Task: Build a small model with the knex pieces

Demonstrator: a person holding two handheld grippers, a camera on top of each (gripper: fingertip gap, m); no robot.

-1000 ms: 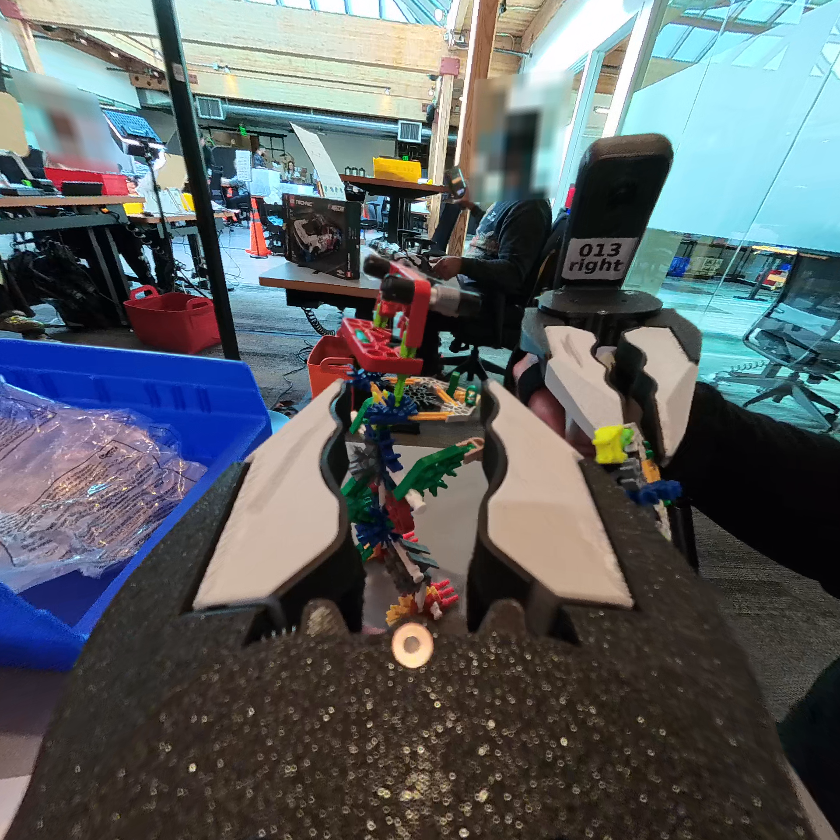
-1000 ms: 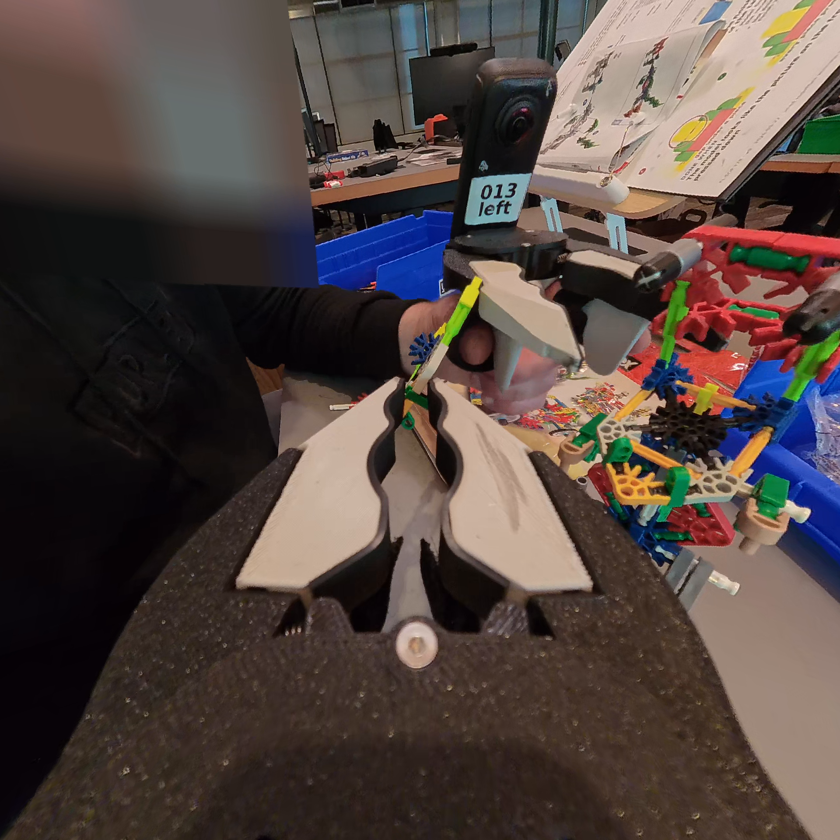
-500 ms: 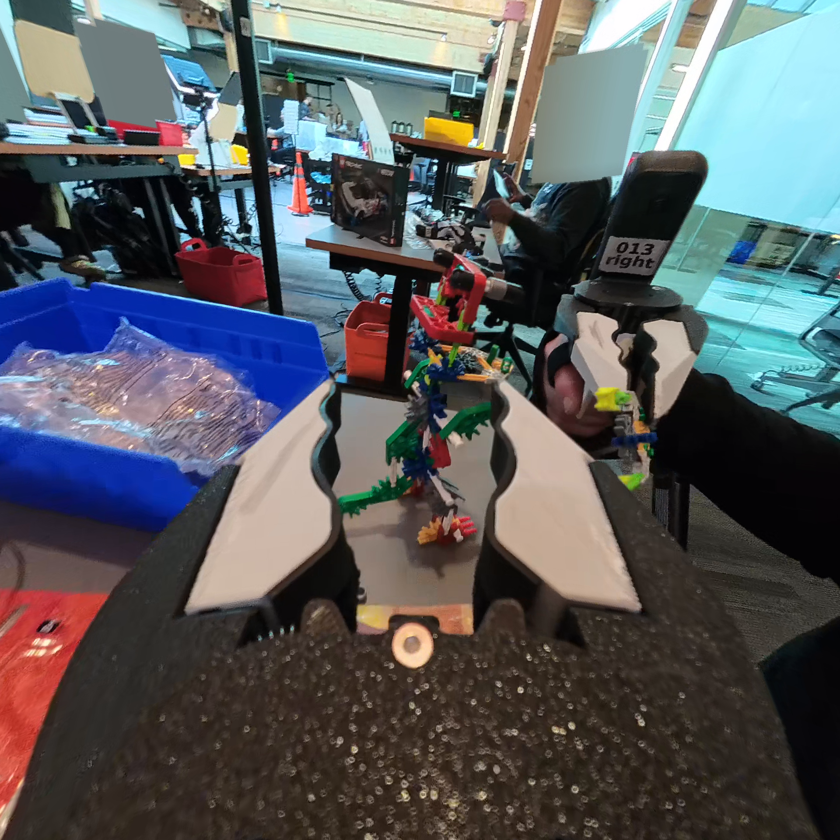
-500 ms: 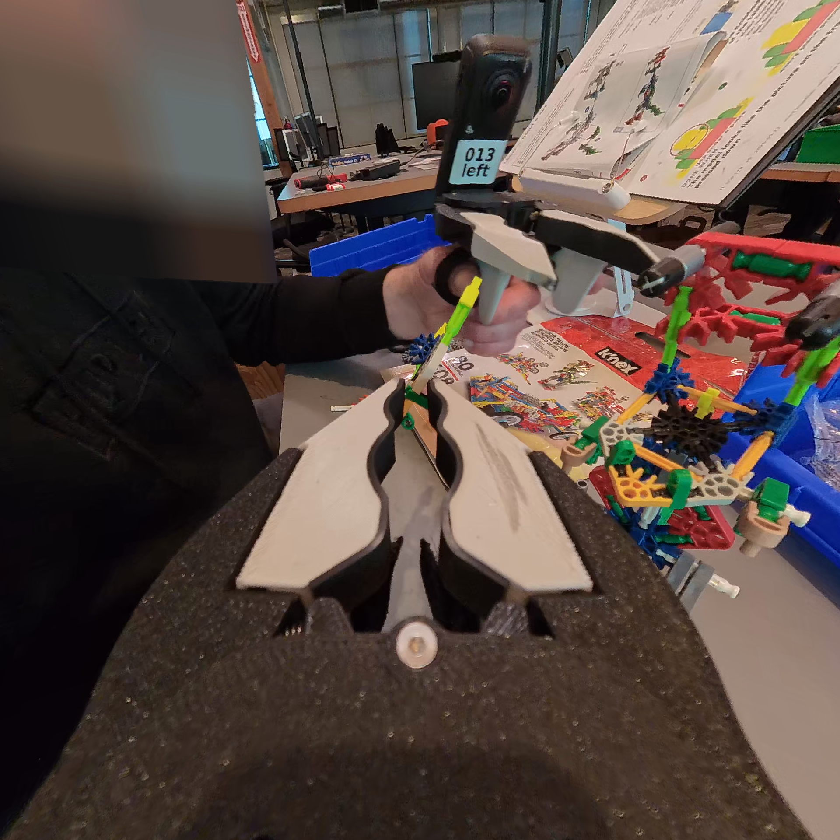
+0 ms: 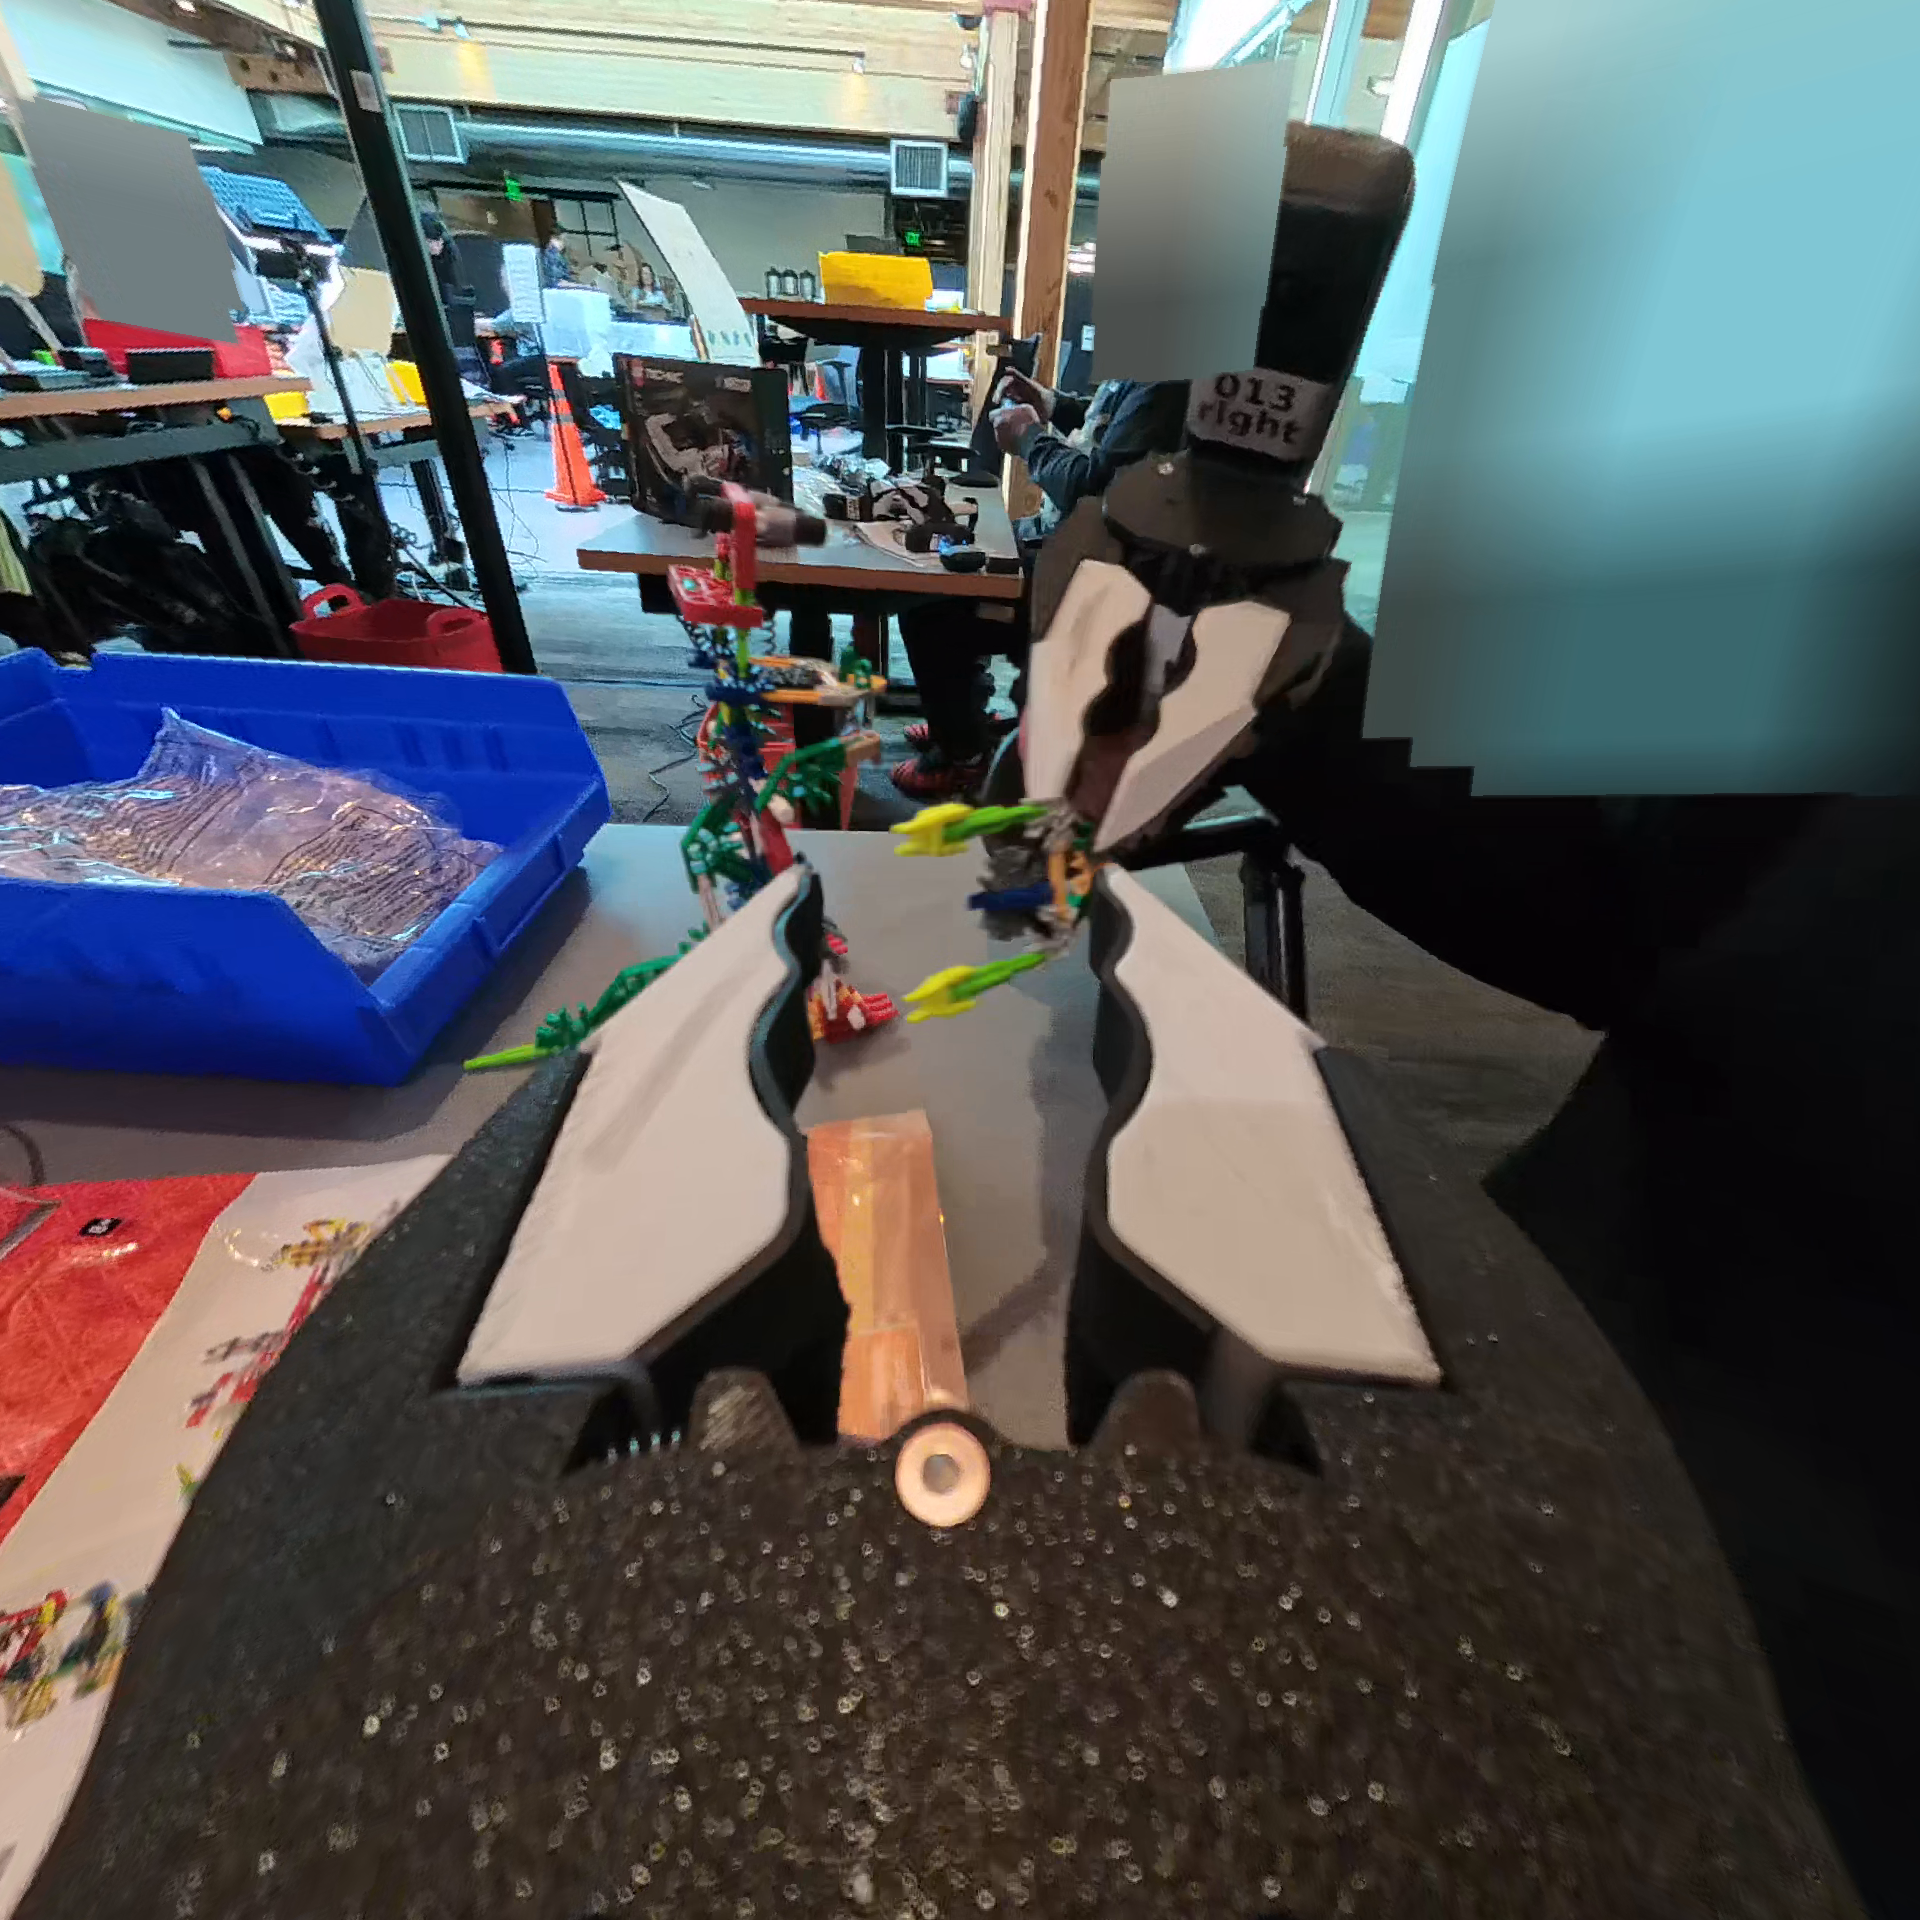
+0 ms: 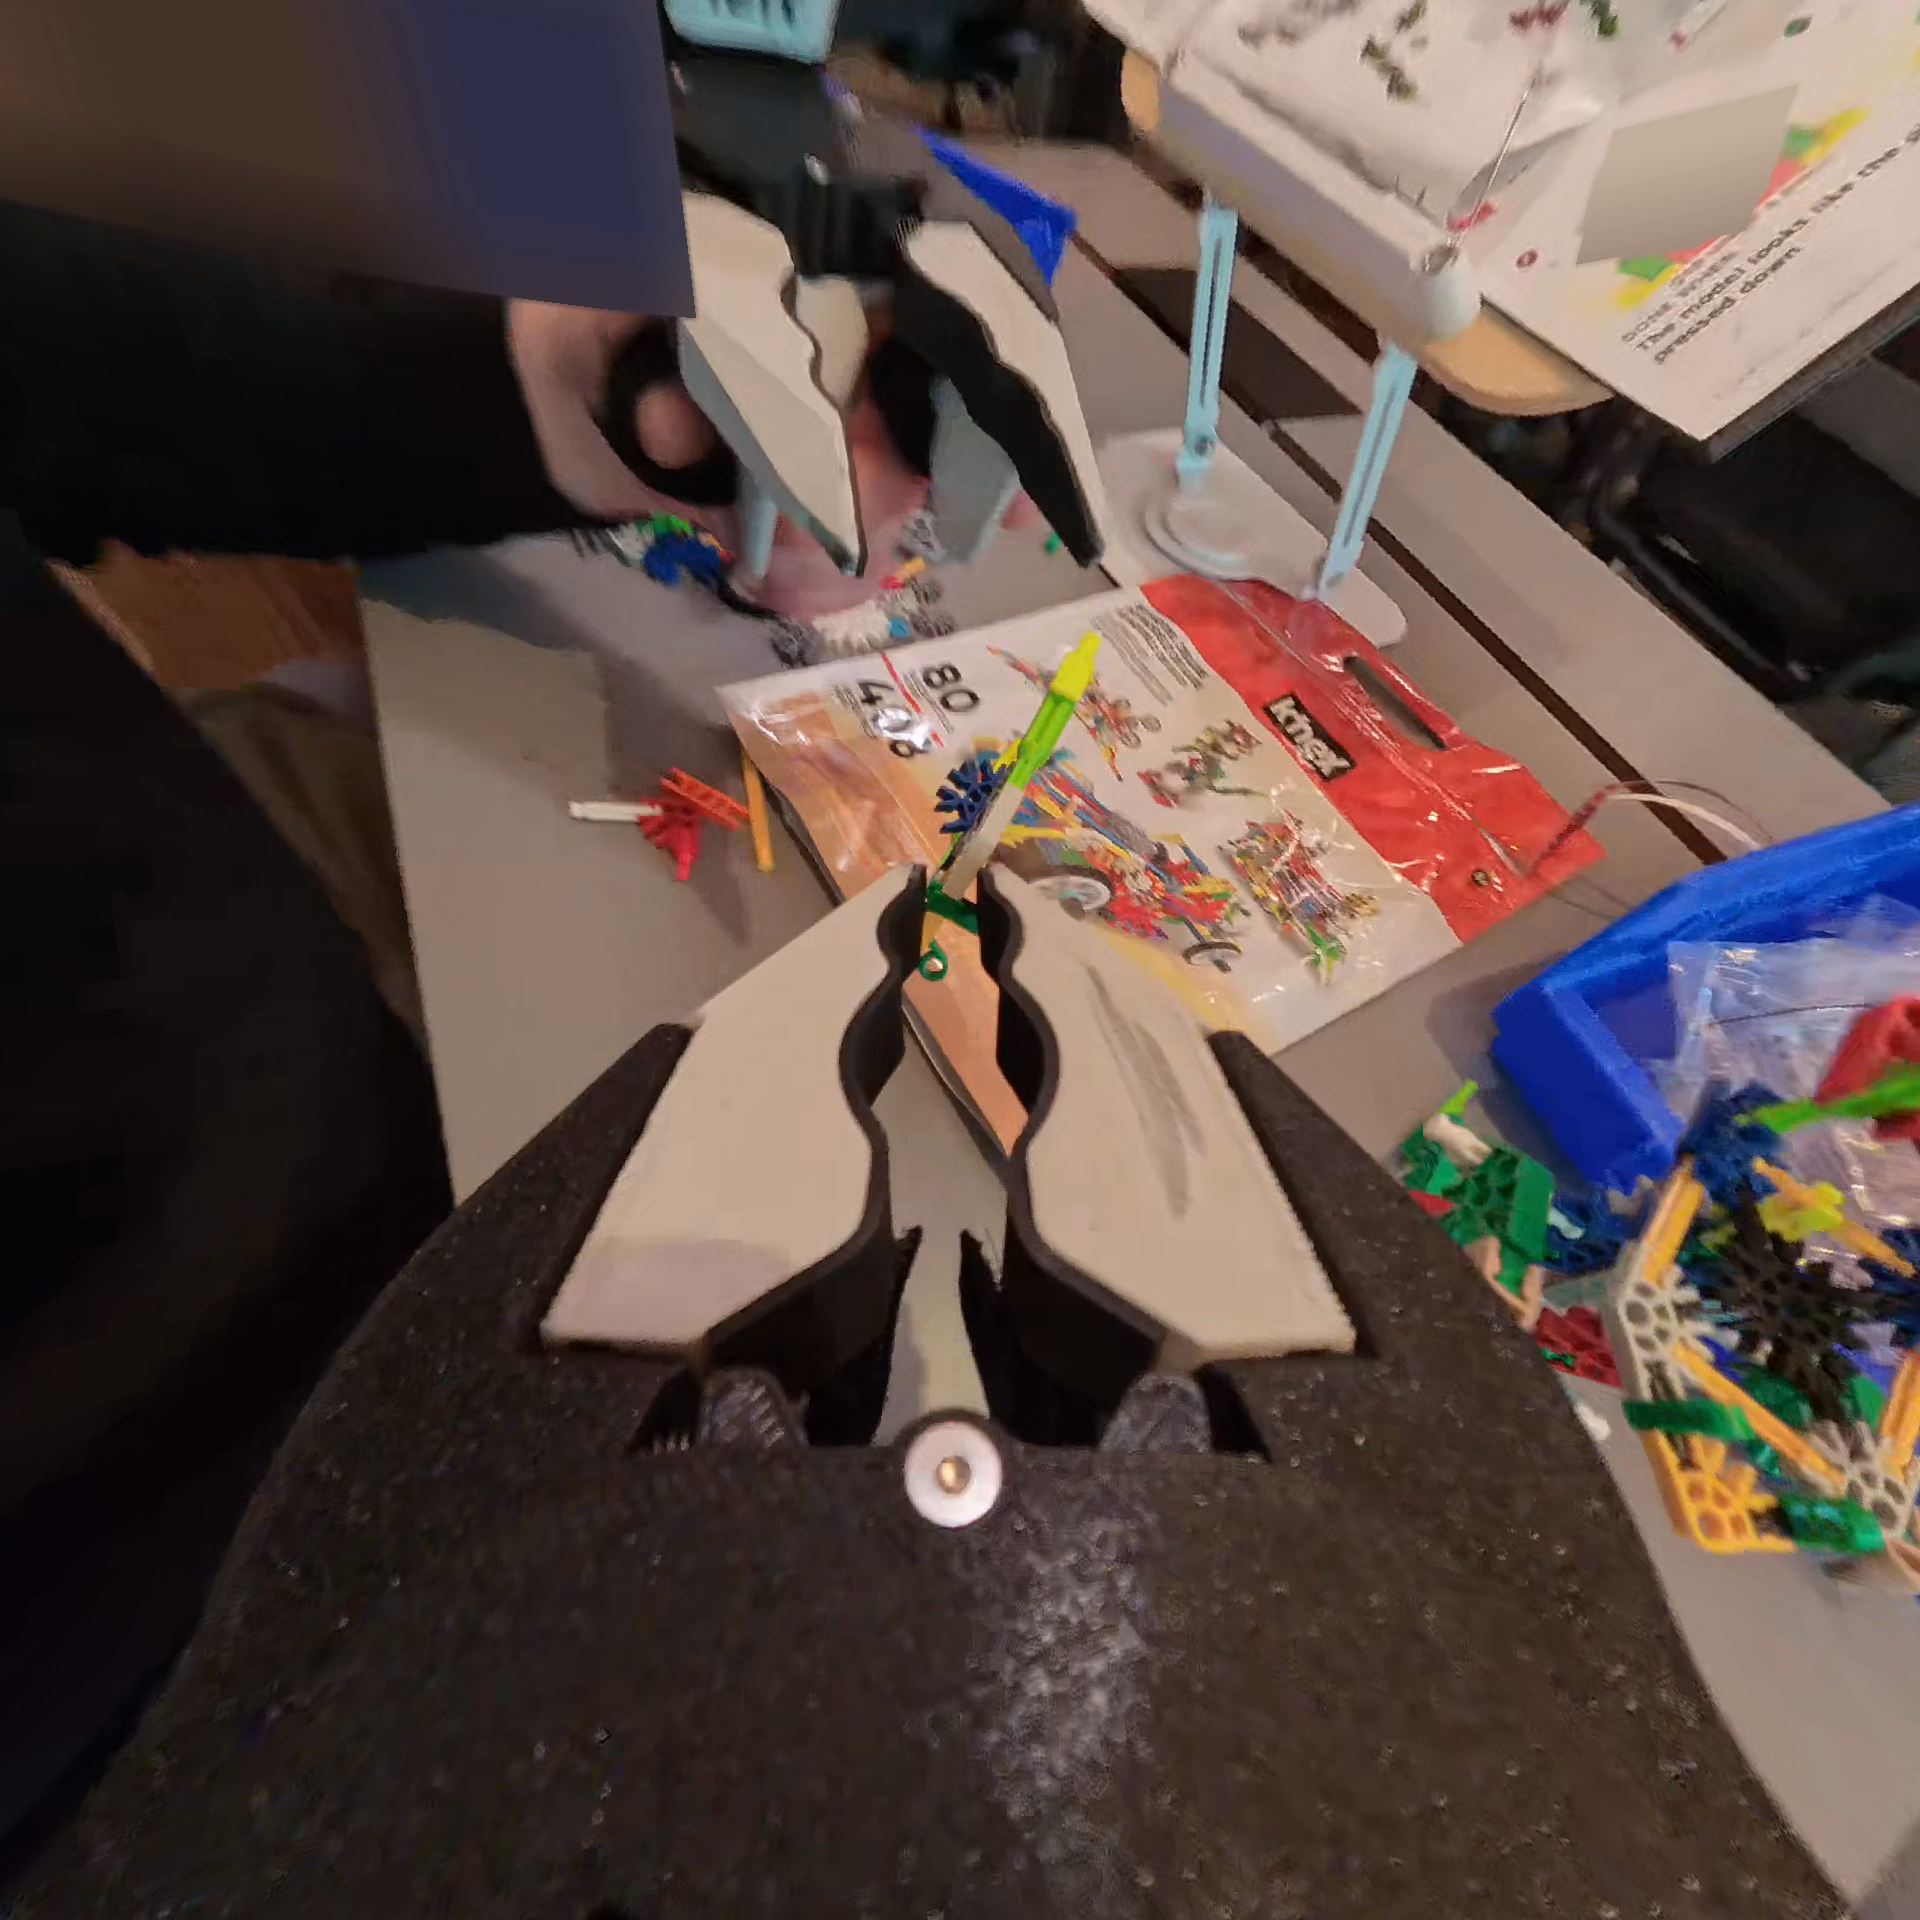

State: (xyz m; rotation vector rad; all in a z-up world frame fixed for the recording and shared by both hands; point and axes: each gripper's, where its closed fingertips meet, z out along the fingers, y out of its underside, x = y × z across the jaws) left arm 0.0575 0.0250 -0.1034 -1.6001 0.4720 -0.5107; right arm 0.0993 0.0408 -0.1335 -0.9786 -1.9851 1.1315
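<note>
My left gripper (image 5: 951,894) is open and empty above the grey table (image 5: 966,1101). It also shows in the right wrist view (image 6: 966,551), pointing down over loose pieces. My right gripper (image 6: 951,883) is shut on a small rod piece (image 6: 1013,769) with a lime-green rod, a blue connector and a green clip. In the left wrist view the right gripper (image 5: 1081,842) hangs just beyond my left fingers, with the piece (image 5: 997,904) sticking out to the left. A tall multicoloured rod-and-connector model (image 5: 748,748) stands on the table behind my left finger (image 5: 665,1122).
A blue bin (image 5: 312,935) with clear bags sits at the left. A red-and-white toy bag (image 6: 1195,810) lies flat on the table. Loose red pieces (image 6: 675,816) lie near it. A booklet on a stand (image 6: 1455,187) is at the back right. A person's sleeve (image 6: 208,395) fills the left. Left tips to right tips: about 6 cm.
My left gripper drew back and tilted down, away from the model. My right gripper tilted down toward the table, still holding the piece. The two grippers came closer together.
</note>
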